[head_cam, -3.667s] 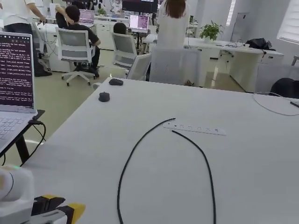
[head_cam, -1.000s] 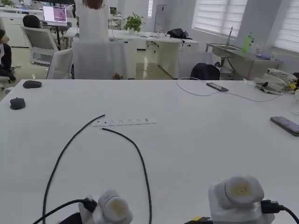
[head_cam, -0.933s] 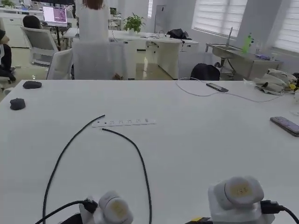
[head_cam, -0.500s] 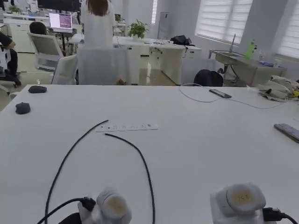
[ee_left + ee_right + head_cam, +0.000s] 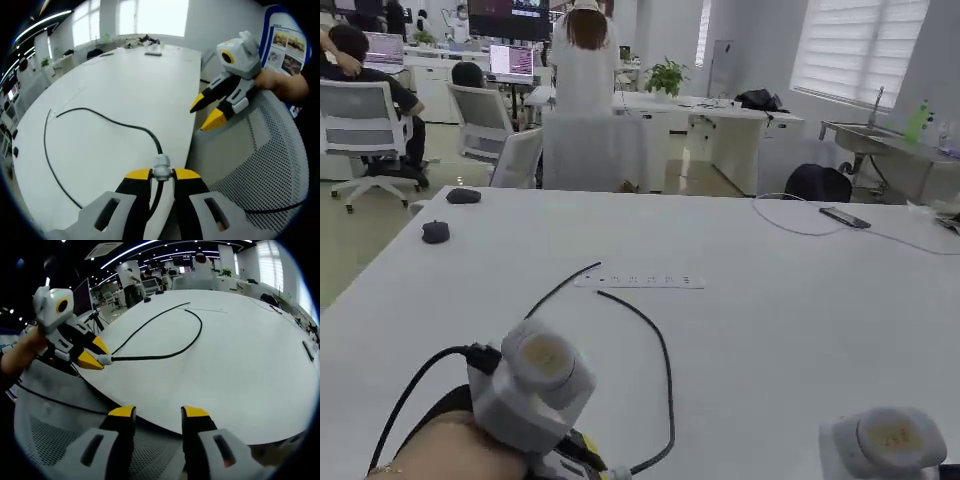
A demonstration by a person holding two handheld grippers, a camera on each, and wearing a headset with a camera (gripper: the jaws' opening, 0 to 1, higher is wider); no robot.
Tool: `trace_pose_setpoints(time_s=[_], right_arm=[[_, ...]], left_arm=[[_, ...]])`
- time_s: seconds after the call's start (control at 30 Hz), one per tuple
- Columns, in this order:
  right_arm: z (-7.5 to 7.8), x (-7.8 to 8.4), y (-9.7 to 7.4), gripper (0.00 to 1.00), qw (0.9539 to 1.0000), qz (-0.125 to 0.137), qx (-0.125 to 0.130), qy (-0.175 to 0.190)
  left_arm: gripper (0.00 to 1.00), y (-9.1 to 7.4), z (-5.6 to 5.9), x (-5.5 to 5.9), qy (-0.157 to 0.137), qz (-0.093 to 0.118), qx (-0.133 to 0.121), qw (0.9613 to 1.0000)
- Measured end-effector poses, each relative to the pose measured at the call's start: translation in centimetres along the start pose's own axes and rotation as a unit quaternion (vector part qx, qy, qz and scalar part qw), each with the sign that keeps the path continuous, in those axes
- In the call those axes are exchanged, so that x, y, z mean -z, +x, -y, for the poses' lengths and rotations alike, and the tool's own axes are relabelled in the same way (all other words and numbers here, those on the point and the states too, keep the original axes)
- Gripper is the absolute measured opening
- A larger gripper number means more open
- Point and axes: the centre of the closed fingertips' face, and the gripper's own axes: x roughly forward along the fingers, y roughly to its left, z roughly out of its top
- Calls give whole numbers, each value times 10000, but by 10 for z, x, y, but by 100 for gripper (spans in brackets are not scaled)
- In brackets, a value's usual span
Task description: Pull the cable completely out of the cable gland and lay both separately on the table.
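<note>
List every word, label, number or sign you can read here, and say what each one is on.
No text reads clearly enough to quote.
Poster at the right edge of the left gripper view: print too small to read.
Screens at the far desks: blurred.
White strip on the table: marks too small to read.
Cable gland: no marking visible.
</note>
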Motion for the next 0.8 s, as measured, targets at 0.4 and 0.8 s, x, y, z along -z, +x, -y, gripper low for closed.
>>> trace_pose_setpoints(time_s=[0.4, 0.8], right_arm=[[-22, 2, 2, 41, 9897, -708, -533, -1124], [-75, -52, 3, 36, 9539, -406, -1536, -2546]], left_arm=[[17, -50, 19, -12, 220, 360, -49, 9991], [17, -46, 19, -6, 517, 629, -211, 9965]])
